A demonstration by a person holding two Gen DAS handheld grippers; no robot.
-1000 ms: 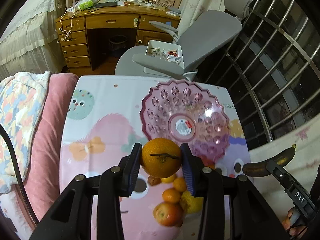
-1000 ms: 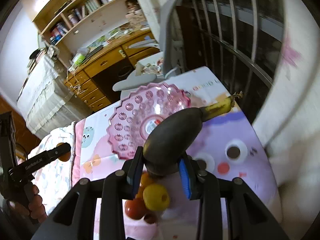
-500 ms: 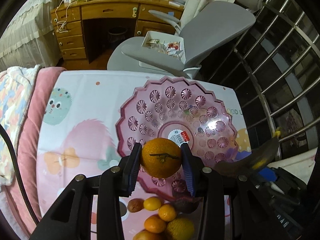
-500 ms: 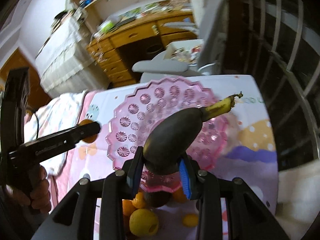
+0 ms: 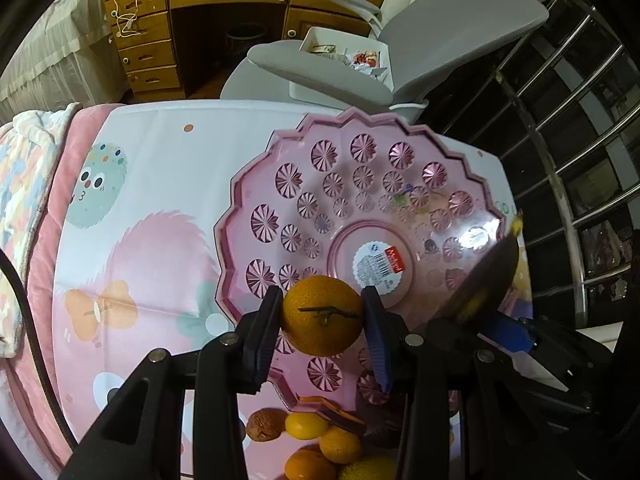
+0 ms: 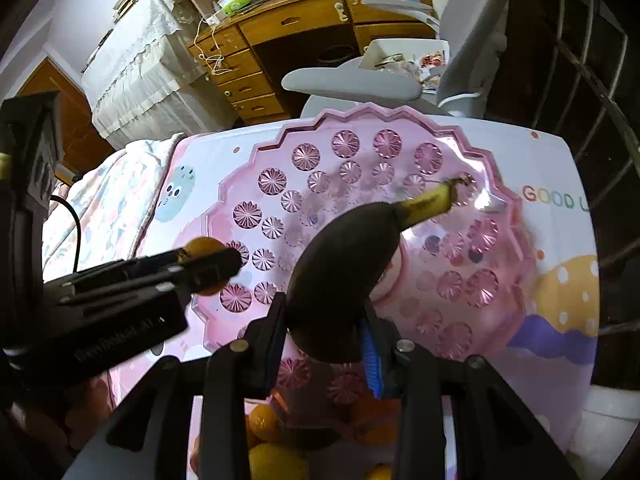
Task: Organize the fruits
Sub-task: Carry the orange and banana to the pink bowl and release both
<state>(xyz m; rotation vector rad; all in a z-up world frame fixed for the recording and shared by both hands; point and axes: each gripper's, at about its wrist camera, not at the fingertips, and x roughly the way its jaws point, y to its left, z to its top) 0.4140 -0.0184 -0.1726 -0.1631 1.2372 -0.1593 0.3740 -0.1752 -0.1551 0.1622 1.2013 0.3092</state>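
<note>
So both hands are loaded right now: the left hand-held gripper (image 5: 322,316) has its pads squeezed onto an orange (image 5: 321,314), stem side up, and the right hand-held gripper (image 6: 325,316) is clamped on the fat dark end of a very overripe banana (image 6: 340,276), with the yellowish stem end poking out over the far side. Both are hanging above the big pink plastic fruit plate (image 5: 256,184) that sits on the cartoon-print tabletop (image 5: 160,160), and the plate looks empty apart from a sticker in the middle. The orange is over the near-left part of the plate, the banana more over the centre and right, and neither looks like it's touching the plate yet as far as I can tell. The rest of the fruit pile (image 5: 320,444), mostly small oranges, a lemon-ish one and something brown and wrinkly, sits on the tabletop just by the plate's near edge. My read is this is the drop-off step for the first two fruits. Next it probably wants both lowered till they rest in the dish, then the jaws eased apart. I'd watch the orange, since it'll likely roll toward the centre, and the two grippers are close enough to bump.
</note>
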